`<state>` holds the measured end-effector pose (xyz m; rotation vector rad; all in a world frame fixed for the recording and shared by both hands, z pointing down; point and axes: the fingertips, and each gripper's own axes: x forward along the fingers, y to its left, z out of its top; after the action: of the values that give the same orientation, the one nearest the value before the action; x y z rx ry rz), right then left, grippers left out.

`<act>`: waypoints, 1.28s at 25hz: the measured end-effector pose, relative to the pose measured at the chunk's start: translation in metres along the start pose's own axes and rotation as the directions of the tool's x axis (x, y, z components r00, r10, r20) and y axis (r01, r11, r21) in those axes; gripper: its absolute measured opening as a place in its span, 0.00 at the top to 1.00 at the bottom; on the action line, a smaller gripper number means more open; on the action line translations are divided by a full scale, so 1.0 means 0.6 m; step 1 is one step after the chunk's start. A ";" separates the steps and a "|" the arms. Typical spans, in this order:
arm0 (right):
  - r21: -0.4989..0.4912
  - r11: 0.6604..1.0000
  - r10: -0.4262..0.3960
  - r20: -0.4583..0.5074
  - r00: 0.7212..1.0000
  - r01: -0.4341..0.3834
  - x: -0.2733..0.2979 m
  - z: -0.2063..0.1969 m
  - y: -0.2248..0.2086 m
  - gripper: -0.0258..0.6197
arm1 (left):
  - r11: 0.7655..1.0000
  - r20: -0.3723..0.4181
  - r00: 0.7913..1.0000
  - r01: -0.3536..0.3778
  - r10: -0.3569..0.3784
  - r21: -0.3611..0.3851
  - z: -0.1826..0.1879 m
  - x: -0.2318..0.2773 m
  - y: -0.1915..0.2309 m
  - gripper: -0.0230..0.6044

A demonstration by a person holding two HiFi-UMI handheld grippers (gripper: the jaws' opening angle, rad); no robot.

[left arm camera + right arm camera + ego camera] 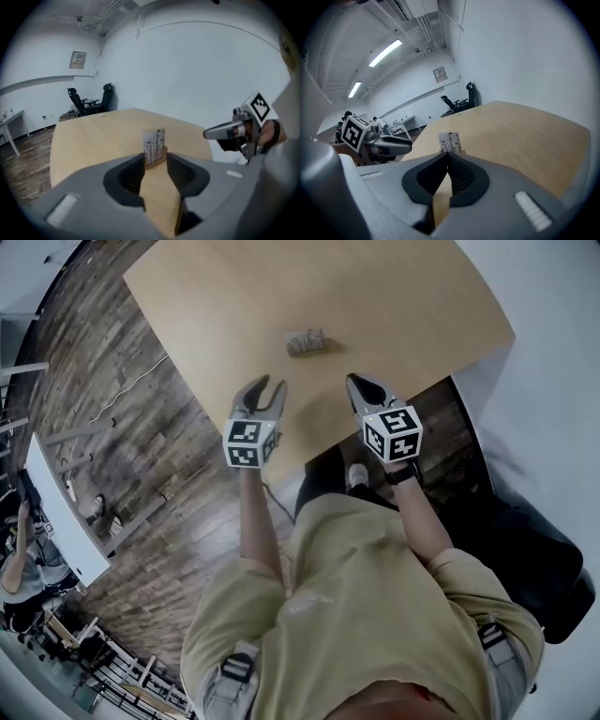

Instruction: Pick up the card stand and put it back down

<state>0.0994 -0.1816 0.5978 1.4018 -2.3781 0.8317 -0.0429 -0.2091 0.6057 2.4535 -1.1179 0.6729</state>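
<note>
Left gripper (155,159): jaws stand partly apart with a clear gap between the tips. Nothing is held; only bare table top shows through the gap. It is tilted down toward the table (225,296) and hangs over the near edge.

Right gripper (448,154): jaw tips are together, with no gap between them. Nothing is gripped. It is also tilted downward over the near edge of the table, beside the left gripper, the two set apart from each other.

Card stand (306,341): stands upright on the table, ahead of both grippers and roughly midway between the lines they point along. It is apart from both and touched by neither. From the left gripper view it sits straight beyond the gap in the jaws, in line with it. From the right gripper view it sits just beyond the closed tips. A white card with small dark markings rises from a low wooden base; the print is too small to read.

Marker cubes: one on the left gripper (248,443) and one on the right (392,434), each at the rear of its gripper, nearest the person's hands.

Surroundings: office chairs (86,101) stand well beyond the far side of the table from the left gripper. A wood-plank floor (122,427) lies to the left of the left gripper.
</note>
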 end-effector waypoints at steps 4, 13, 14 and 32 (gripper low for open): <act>0.030 1.000 -0.010 -0.023 1.000 0.010 0.036 -0.007 -0.020 0.95 | 0.988 -0.088 0.990 0.123 -0.114 0.098 -0.020 0.064 0.014 0.60; 0.111 0.993 -0.031 -0.076 0.997 0.039 0.086 -0.045 -0.038 0.95 | 0.942 -0.114 0.953 0.295 -0.280 0.157 -0.049 0.166 0.027 0.37; 0.117 0.992 -0.033 -0.081 0.996 0.042 0.088 -0.049 -0.038 0.95 | 0.939 -0.116 0.950 0.306 -0.290 0.156 -0.052 0.176 0.026 0.37; 0.155 0.980 -0.108 -0.104 0.989 0.123 0.063 -0.067 -0.090 0.95 | 0.928 -0.092 0.947 0.321 -0.308 0.190 -0.043 0.274 0.015 0.69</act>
<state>0.1244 -0.2046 0.6671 1.5081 -2.1773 1.0542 0.0371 -0.3006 0.7196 2.6794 -0.6342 0.7847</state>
